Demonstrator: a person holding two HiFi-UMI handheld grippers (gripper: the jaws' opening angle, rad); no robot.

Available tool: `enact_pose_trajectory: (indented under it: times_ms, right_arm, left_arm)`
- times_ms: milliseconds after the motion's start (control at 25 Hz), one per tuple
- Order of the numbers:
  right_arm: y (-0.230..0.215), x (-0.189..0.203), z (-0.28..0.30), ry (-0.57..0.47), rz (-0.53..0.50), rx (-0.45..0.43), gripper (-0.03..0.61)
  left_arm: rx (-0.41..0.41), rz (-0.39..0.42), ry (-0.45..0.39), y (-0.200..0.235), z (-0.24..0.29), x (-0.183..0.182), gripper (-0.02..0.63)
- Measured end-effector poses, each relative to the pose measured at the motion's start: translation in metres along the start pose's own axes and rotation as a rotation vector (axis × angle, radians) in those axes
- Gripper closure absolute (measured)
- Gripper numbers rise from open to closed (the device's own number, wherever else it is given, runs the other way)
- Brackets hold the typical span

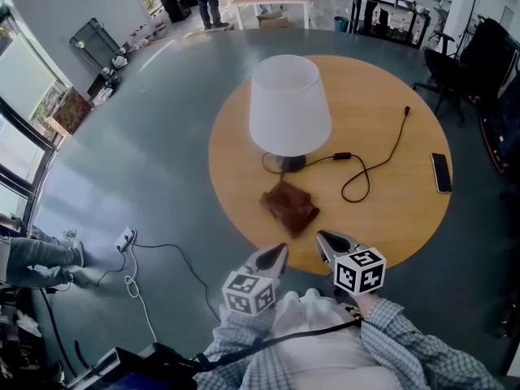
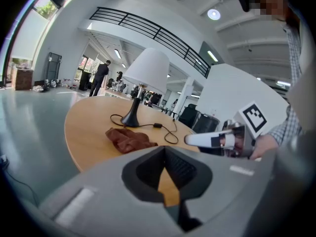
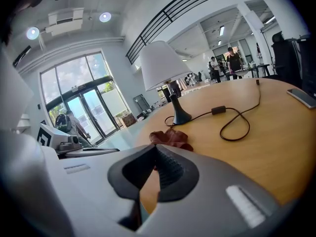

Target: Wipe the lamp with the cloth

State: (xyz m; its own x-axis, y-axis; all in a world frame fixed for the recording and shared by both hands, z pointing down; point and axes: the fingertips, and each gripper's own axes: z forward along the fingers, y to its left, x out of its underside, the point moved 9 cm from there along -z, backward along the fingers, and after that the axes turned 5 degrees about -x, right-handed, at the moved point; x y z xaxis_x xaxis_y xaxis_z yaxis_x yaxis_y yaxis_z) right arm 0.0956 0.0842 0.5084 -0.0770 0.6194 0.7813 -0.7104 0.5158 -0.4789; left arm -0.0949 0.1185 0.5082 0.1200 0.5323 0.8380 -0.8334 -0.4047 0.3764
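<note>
1 round wooden desk (image 1: 390, 210). 1 lamp (image 1: 288, 104): smooth white conical shade, dark flared base, mid-desk. 1 crumpled brown cloth (image 1: 289, 205), between lamp base and near edge. 1 looping black cord (image 1: 374, 165). 1 flat phone (image 1: 441, 172), right edge. Left tool (image 1: 280, 251), right tool (image 1: 322, 237): jaws together, empty, near edge.

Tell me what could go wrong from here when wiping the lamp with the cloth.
1. The lamp has a wide shade on a small base; a sideways push with the cloth could tip it.
2. The loose cord loops on the table beside the base; a gripper could snag it and drag the lamp.
3. Both the left gripper and right gripper are shut and empty; a shallow pinch on the crumpled cloth might drop it mid-wipe.
</note>
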Motion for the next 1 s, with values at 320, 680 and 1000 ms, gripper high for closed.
enact_pose_trajectory:
  times_ms: [320, 680, 1000]
  right_arm:
    - [-0.008, -0.003, -0.006, -0.006, 0.009, -0.008, 0.574]
    - [-0.027, -0.004, -0.03, -0.02, 0.028, 0.006, 0.574]
    - [-0.047, -0.004, -0.029, -0.027, 0.042, 0.041, 0.574]
  left_arm:
    - [-0.026, 0.006, -0.018, -0.005, 0.0, -0.006, 0.611]
    - [-0.063, 0.015, -0.035, -0.022, -0.004, -0.012, 0.611]
    - [-0.078, 0.004, -0.061, -0.008, 0.009, -0.019, 0.611]
